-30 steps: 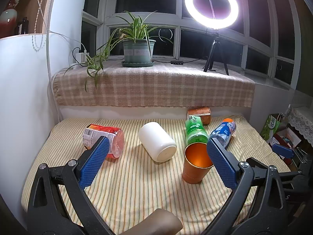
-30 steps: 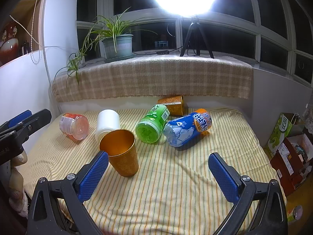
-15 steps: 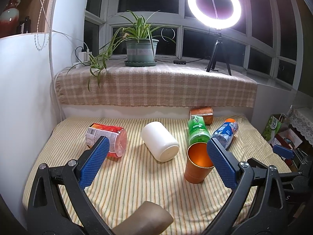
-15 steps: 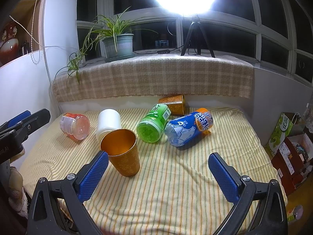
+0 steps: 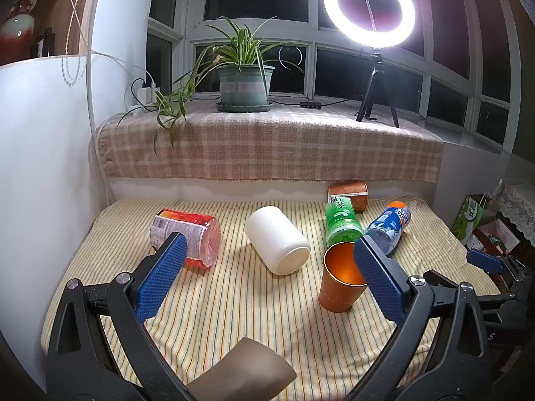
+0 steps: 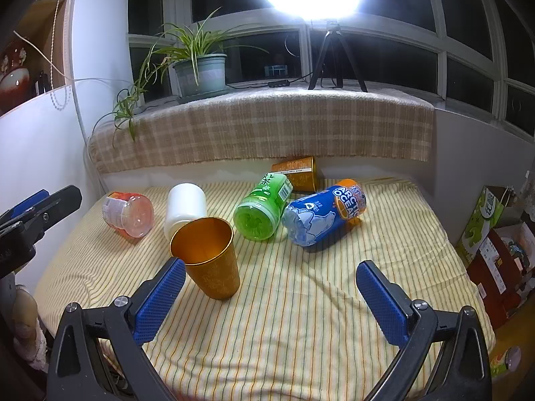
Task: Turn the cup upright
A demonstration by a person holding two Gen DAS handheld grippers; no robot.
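Note:
An orange metal cup point(image 5: 339, 282) stands upright, mouth up, on the striped cloth; it also shows in the right wrist view point(image 6: 209, 259). My left gripper point(image 5: 271, 280) is open and empty, held back from the objects, its right finger point(image 5: 379, 282) overlapping the cup's rim in view. My right gripper point(image 6: 271, 300) is open and empty, with the cup just beyond its left finger point(image 6: 158, 302). The left gripper also shows at the left edge of the right wrist view point(image 6: 33, 215).
Lying on their sides on the cloth point(image 5: 234, 300): a white cup point(image 5: 276, 244), a red-labelled clear jar point(image 5: 185, 234), a green tea bottle point(image 5: 341, 219), a blue bottle point(image 5: 388, 225), an orange can point(image 5: 347, 193). A plaid ledge point(image 5: 267, 147) with plant and ring light stands behind. Boxes stand at right.
The left wrist view has drifted slightly, so the objects sit a little further right and lower in frame. The orange cup stays upright. Both grippers stay open.

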